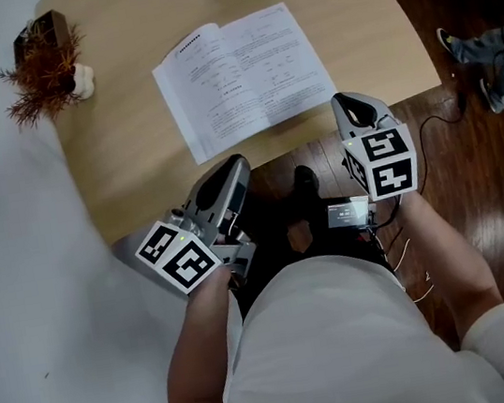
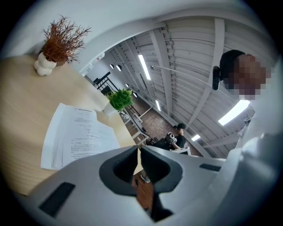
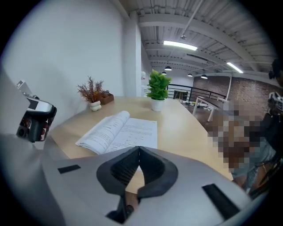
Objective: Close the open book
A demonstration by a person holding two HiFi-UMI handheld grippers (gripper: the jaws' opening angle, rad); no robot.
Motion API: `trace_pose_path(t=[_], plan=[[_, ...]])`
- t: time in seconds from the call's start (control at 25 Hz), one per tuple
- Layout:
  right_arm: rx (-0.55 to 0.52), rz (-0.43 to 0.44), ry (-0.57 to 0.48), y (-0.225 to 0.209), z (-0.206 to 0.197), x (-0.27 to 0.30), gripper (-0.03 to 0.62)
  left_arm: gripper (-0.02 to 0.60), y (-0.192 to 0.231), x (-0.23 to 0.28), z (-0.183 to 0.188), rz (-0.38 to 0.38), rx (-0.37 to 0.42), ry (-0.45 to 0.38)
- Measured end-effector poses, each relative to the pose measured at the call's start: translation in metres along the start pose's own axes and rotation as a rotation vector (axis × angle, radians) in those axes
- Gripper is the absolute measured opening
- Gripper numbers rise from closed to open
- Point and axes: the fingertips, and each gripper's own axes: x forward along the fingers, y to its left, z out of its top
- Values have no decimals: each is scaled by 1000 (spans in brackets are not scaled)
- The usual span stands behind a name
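One open book [image 1: 244, 74], flat on the wooden table [image 1: 131, 158], close to the near edge, pages up. Looks like a thin paperback: probably light, soft-covered, with floppy pages apt to fan or crease, and likely to slide on the smooth top if pushed sideways. Best taken at the outer edge of one half, getting under cover and pages together, then swung over the spine. Two grippers, both short of the table's edge and well apart from the book: left gripper [image 2: 138, 149] with jaws pressed together on nothing, right gripper [image 3: 138, 149] likewise closed and empty. Also one dried reddish plant [image 1: 47, 72] near the far left rim, and one green potted plant [image 3: 158, 88] beyond the book.
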Motion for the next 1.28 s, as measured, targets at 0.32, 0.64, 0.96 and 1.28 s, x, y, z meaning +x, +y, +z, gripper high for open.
trace_pose_path(t=[0.32,0.64,0.96,1.28], plan=[[-33,67,-37,24,19,-36,2,-2,-23,-15,13,-29,54,-24],[-46,100,-52,36,27,-59,2,-2,-38,-27,16,-36,86,-35],[-13,166,-119,49,42,-79,2,-2,-51,-40,25,-30,134,-45],[-12,207,-223,62,60,-108,2,-2,-64,-52,28,-31,152,-59]])
